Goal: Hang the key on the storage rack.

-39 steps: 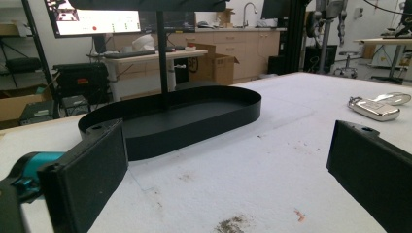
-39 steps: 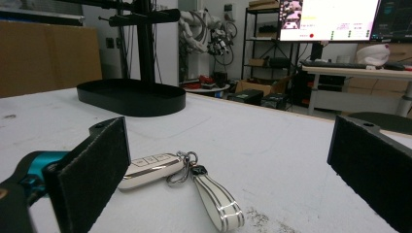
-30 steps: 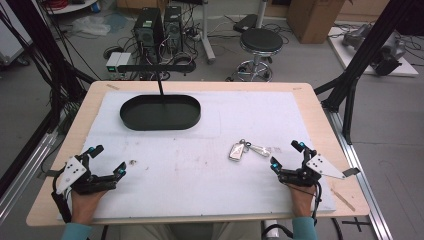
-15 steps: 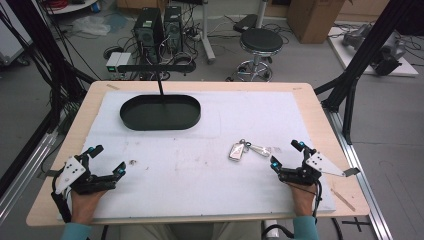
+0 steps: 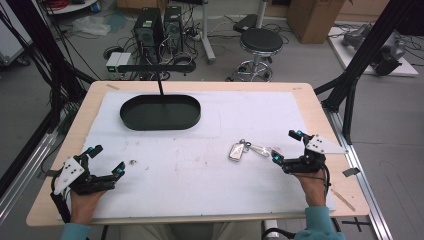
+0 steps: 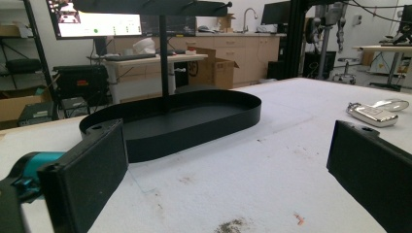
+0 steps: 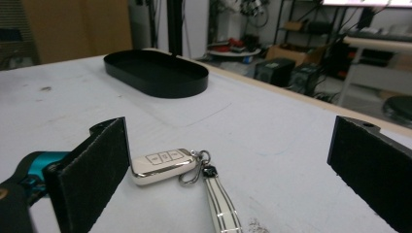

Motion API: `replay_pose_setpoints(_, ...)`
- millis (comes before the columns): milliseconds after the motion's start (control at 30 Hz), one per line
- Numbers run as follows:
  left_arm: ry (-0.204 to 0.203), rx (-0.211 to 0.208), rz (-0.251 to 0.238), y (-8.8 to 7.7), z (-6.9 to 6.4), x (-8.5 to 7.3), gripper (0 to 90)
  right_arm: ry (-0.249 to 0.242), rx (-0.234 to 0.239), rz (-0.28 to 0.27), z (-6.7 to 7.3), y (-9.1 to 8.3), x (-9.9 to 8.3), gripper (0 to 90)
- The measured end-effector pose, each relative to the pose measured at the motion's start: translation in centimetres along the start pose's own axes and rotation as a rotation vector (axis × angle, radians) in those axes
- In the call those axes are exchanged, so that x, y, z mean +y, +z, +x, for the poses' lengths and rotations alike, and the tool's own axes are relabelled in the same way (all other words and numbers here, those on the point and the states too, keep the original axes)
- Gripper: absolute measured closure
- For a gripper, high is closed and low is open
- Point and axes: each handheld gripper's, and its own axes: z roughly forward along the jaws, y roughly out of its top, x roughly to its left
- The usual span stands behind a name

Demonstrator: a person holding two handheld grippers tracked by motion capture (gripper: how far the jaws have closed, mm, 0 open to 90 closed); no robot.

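A silver car key fob [image 5: 237, 151] with a striped strap [image 5: 257, 148] lies on the white mat right of centre. In the right gripper view the fob [image 7: 163, 164] rests just ahead of the left jaw, its strap [image 7: 219, 203] running toward the camera. My right gripper [image 5: 287, 145] stands open a little to the right of the key. My left gripper [image 5: 107, 159] stands open near the front left, with nothing between its jaws. A black oval tray [image 5: 160, 112] sits at the back left, seen empty in the left gripper view [image 6: 194, 121] and the right gripper view [image 7: 158, 73].
A thin black post [image 5: 160, 85] rises at the tray's far side. The white mat [image 5: 200, 165] covers most of the wooden table [image 5: 345, 195]. Small dirt marks [image 5: 133, 162] lie near the left gripper. Stool, computers and cables stand on the floor beyond.
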Motion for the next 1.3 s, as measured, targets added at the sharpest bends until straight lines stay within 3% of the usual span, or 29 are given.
replay_pose_setpoints(133, 0.002, -0.001, -0.001, 0.0, 0.0, 0.0, 1.7, -0.009, 0.046, 0.090, -0.7, 0.8, 0.8, 1.2)
replay_pose_setpoints(567, -0.002, -0.001, 0.003, 0.1, 0.0, 0.0, 1.7, -0.079, 0.128, 0.352, -2.4, 3.4, 2.0, 1.3)
replay_pose_setpoints(633, -0.003, -0.002, 0.004, 0.1, 0.0, 0.0, 1.7, -0.099, 0.141, 0.403, -2.5, 3.8, 2.1, 5.8)
replay_pose_setpoints(667, -0.003, -0.002, 0.003, 0.1, 0.0, 0.0, 1.7, -0.116, 0.144, 0.418, -2.5, 4.0, 2.2, 5.8)
replay_pose_setpoints(867, -0.001, -0.001, 0.005, 0.1, 0.0, 0.0, 1.7, -0.112, 0.161, 0.484, -3.0, 4.8, 1.9, 6.3)
replay_pose_setpoints(1033, -0.001, -0.001, 0.006, 0.1, 0.0, 0.0, 1.7, -0.113, 0.192, 0.553, -3.3, 5.3, 1.5, 14.8)
replay_pose_setpoints(1200, -0.001, -0.001, 0.006, 0.1, 0.0, 0.0, 1.7, -0.119, 0.189, 0.612, -3.4, 5.8, 1.2, 17.9)
replay_pose_setpoints(1300, 0.000, -0.001, 0.006, 0.1, 0.0, 0.0, 1.7, -0.116, 0.200, 0.639, -3.5, 6.0, 1.0, 24.1)
